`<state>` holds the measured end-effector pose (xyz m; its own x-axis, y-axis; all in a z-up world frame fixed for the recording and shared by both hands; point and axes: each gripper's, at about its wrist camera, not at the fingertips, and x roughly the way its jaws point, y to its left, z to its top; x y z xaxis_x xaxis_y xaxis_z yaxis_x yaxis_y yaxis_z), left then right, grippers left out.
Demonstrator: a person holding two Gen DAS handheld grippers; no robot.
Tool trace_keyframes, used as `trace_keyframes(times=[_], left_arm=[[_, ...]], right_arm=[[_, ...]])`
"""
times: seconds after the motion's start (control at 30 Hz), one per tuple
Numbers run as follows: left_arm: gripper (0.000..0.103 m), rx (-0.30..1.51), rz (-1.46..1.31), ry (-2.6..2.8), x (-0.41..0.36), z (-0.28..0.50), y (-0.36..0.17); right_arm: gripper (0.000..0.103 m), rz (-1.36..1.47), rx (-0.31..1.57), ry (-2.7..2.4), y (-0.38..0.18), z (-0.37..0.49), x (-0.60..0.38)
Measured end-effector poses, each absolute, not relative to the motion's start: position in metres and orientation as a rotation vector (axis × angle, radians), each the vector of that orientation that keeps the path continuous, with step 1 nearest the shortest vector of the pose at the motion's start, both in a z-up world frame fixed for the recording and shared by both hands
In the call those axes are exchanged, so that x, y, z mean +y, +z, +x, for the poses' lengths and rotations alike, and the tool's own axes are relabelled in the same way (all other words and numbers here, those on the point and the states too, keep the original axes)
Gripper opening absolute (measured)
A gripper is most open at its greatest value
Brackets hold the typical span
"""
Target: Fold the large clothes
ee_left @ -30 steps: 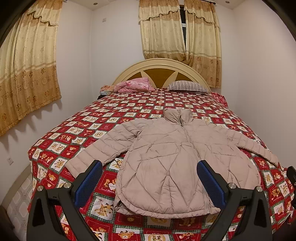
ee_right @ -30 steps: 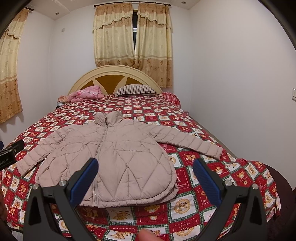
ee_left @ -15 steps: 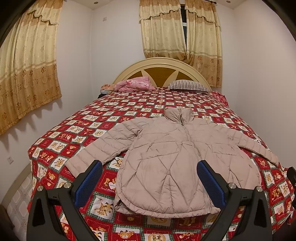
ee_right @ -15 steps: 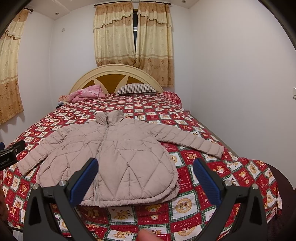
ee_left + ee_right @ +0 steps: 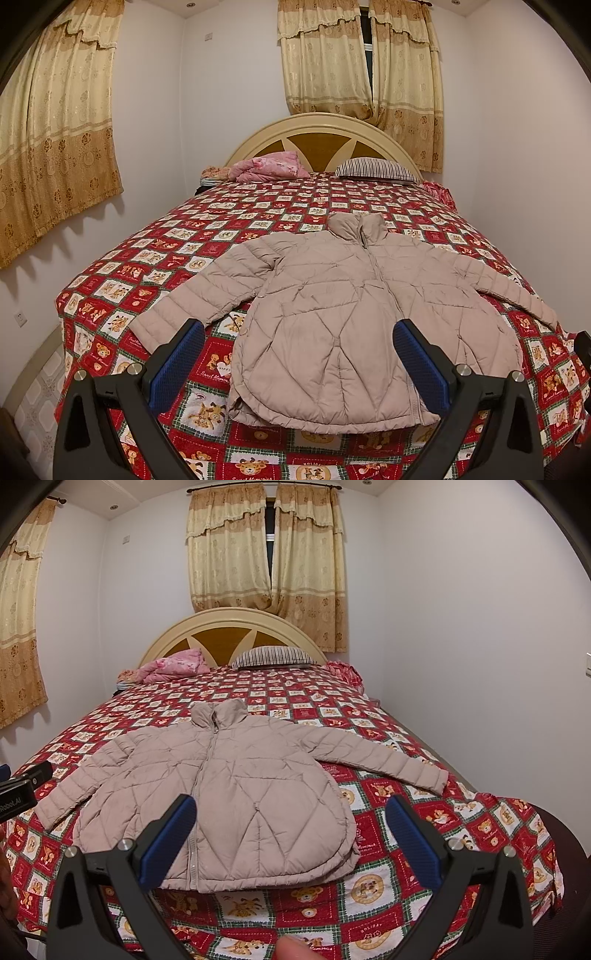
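Note:
A beige quilted puffer jacket [image 5: 343, 306] lies flat, zipped, front up, on the bed, collar toward the headboard and both sleeves spread out. It also shows in the right wrist view [image 5: 229, 794]. My left gripper [image 5: 297, 347] is open and empty, held above the foot of the bed in front of the jacket's hem. My right gripper [image 5: 291, 823] is open and empty, likewise short of the hem. The left gripper's body [image 5: 22, 790] shows at the left edge of the right wrist view.
The bed has a red patchwork bear quilt [image 5: 184, 251] and a cream arched headboard [image 5: 321, 129]. A pink bundle [image 5: 266, 170] and a striped pillow [image 5: 373, 170] lie at the head. Walls stand close on both sides; curtains [image 5: 55, 129] hang on the left.
Both grippers have drifted slightly; the views shift a little, with the jacket sitting marginally lower and closer. The jacket has not moved and both grippers stay open.

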<state>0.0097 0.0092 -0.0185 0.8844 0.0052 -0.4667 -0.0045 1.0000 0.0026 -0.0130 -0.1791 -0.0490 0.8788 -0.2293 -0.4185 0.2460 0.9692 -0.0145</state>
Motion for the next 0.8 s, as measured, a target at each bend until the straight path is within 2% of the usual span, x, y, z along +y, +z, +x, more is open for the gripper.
trace_keyframes(times=[0.53, 0.8], left_arm=[[0.102, 0.492, 0.016, -0.015, 0.009, 0.019, -0.027], [0.102, 0.504, 0.091, 0.019, 0.003, 0.080, -0.056]], right_arm=[[0.103, 0.076, 0.419, -0.229, -0.054, -0.010, -0.187], [0.103, 0.230, 0.521, -0.310, -0.099, 0.029, -0.261]])
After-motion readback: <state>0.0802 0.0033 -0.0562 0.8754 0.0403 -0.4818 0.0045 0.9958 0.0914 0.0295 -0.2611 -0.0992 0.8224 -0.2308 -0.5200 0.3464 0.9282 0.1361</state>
